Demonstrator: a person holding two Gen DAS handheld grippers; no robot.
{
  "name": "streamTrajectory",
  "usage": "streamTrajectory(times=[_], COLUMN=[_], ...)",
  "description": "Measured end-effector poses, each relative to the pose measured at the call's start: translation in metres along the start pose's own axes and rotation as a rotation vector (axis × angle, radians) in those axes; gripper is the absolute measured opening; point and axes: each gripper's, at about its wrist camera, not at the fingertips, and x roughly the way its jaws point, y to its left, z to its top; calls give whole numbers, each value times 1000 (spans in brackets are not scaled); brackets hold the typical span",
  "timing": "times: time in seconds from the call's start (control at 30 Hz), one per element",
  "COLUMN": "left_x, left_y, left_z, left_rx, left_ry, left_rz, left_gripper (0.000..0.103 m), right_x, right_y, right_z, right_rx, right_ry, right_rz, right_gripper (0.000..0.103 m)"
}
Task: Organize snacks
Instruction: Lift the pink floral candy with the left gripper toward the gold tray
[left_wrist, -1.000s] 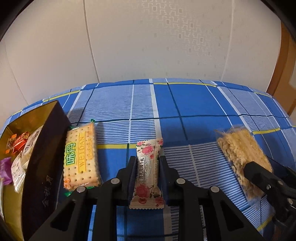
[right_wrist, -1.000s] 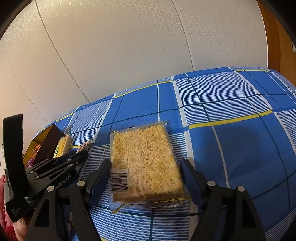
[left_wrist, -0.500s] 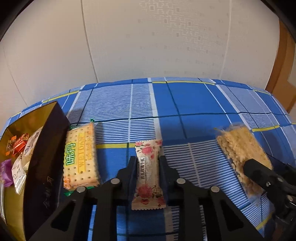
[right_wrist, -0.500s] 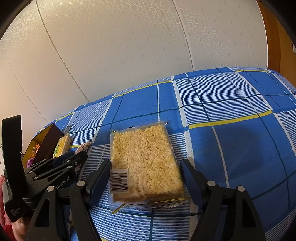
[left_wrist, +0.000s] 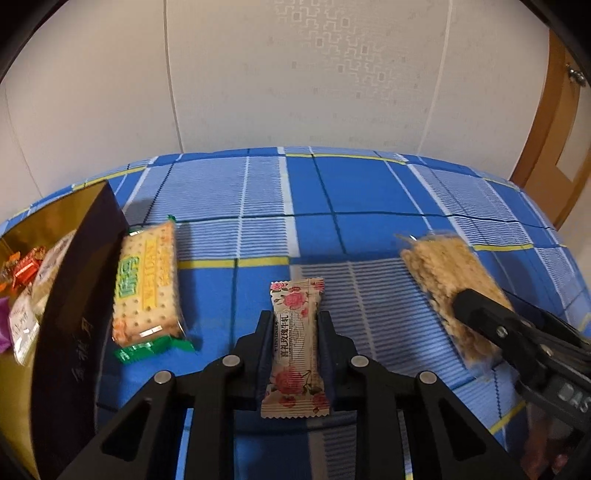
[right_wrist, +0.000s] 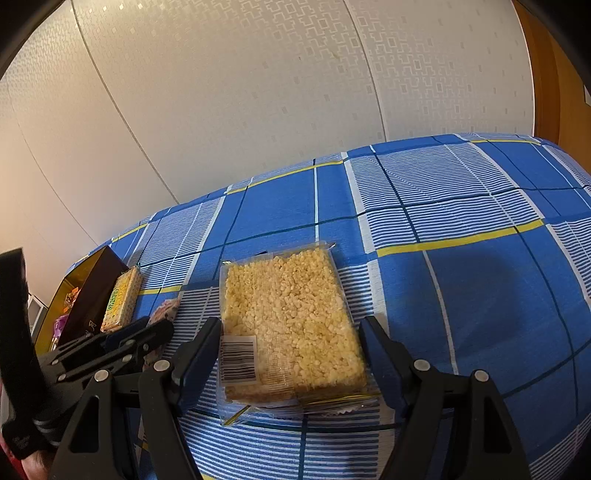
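Observation:
My left gripper (left_wrist: 293, 325) is shut on a rose-print candy bar (left_wrist: 295, 347) and holds it above the blue checked cloth. A yellow cracker pack (left_wrist: 146, 284) lies beside a dark box (left_wrist: 70, 332) that holds several wrapped snacks at the left. My right gripper (right_wrist: 291, 347) is open, its fingers on either side of a clear pack of puffed-rice cake (right_wrist: 288, 325) lying on the cloth, without touching it. The rice cake also shows in the left wrist view (left_wrist: 443, 277), with the right gripper's finger (left_wrist: 491, 328) over it.
The blue checked cloth (right_wrist: 461, 295) covers the whole surface. A pale wall runs behind it and a wooden door frame (left_wrist: 546, 147) stands at the right. The box and cracker pack also show at the left of the right wrist view (right_wrist: 99, 295).
My left gripper has lifted the rose-print candy bar up off the cloth, so the cloth and the other snacks look farther off. The right gripper has stayed open around the rice cake pack.

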Motion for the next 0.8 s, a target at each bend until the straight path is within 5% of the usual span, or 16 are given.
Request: streamTrajectory(times=[0.8], left_x=[-42], left_y=[36], left_z=[-31], left_rx=[-125], left_ry=[-24], left_rz=[-158], left_gripper=[23], right_x=[0], right_y=[0], right_z=[0], right_rx=[0], right_ry=[0], right_rz=[-1], right_gripper=[77])
